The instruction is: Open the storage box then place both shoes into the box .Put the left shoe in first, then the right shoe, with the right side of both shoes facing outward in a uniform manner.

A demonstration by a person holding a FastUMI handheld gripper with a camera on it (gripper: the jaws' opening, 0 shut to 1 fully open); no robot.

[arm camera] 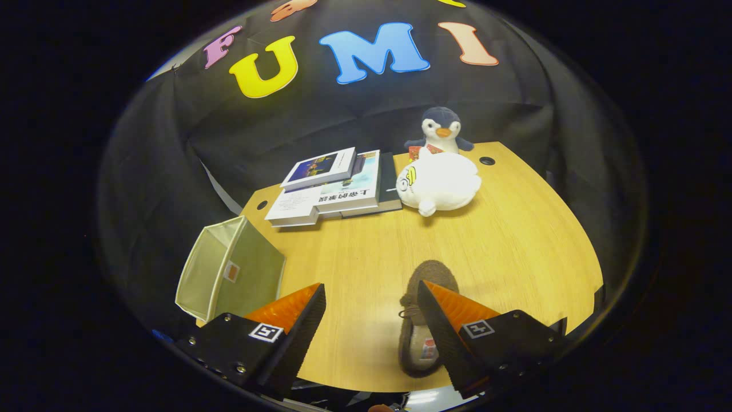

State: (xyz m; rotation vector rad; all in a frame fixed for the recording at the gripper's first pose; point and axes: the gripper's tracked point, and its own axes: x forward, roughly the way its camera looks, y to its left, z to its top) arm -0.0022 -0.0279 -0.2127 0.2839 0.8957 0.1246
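One shoe [424, 320], gripper [372, 306] apart, seemingly empty

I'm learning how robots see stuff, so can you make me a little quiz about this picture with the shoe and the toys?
1. True or false: the gripper is squeezing the brown shoe.
2. Which toy sits farther from the fingers: A) the white plush or B) the penguin?
3. Fill in: the pale green storage box lies at the table edge, on the same side as the stack of ____.

Key
1. False: the fingers are apart, and the shoe lies by one finger, partly hidden behind it.
2. B
3. books
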